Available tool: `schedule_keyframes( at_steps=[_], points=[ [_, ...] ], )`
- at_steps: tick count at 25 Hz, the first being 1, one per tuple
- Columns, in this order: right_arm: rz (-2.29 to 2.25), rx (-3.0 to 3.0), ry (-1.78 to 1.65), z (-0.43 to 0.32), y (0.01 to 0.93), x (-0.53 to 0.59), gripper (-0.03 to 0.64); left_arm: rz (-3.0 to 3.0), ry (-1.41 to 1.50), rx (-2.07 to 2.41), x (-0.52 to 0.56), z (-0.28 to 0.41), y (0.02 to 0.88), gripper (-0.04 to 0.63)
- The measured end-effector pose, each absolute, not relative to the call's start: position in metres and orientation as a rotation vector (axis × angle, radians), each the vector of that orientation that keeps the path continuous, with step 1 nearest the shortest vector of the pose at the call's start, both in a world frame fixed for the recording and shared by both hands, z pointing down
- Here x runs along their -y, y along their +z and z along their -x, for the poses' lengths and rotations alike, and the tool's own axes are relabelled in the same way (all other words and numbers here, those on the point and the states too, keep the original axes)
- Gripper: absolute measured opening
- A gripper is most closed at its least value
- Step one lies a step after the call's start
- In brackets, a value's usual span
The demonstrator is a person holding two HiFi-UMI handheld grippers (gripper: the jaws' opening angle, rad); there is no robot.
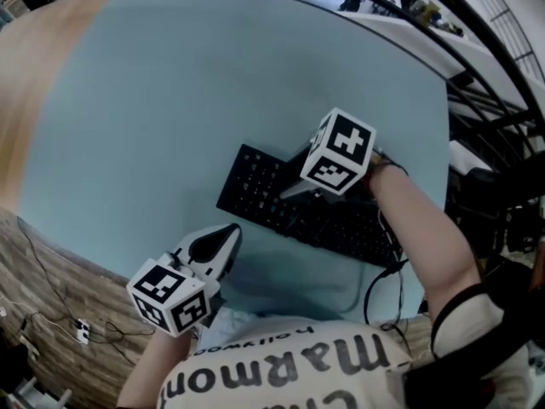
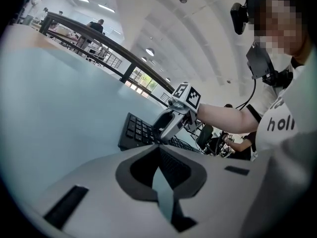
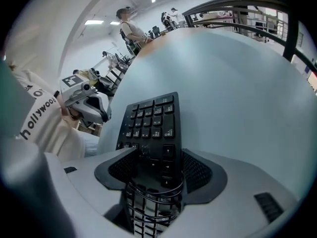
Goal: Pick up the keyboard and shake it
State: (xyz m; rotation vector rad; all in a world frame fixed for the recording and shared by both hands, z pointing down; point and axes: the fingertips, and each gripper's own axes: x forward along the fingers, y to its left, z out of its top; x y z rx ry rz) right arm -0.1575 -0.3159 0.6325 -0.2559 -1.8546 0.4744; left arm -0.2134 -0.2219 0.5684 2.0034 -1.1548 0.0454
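I'm at the grasp step: my right gripper [image 3: 153, 170] stands over the keyboard [image 1: 255, 186] with its jaws spread wide and the board between the pads. I judge it must next close across the board's width before any lift, while my left gripper [image 1: 217, 245], jaws together and empty, hangs by the tabletop's [image 1: 170, 100] near edge. The keyboard is black, flat and has a number pad, and it lies slantwise toward the near right corner, its cable [image 1: 375, 288] trailing nearward.
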Motion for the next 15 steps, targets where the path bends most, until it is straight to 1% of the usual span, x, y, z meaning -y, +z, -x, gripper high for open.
schedule_keyframes(
  at_steps=[10,15],
  points=[
    [0.190,1.850,0.281,0.160,0.626,0.317,0.299,-2.017,0.013,1.198,0.211,0.221,0.556,0.002],
    [0.120,1.850,0.222,0.159,0.622,0.320,0.287,-2.033,0.026,1.214,0.203,0.220,0.552,0.002]
  ],
)
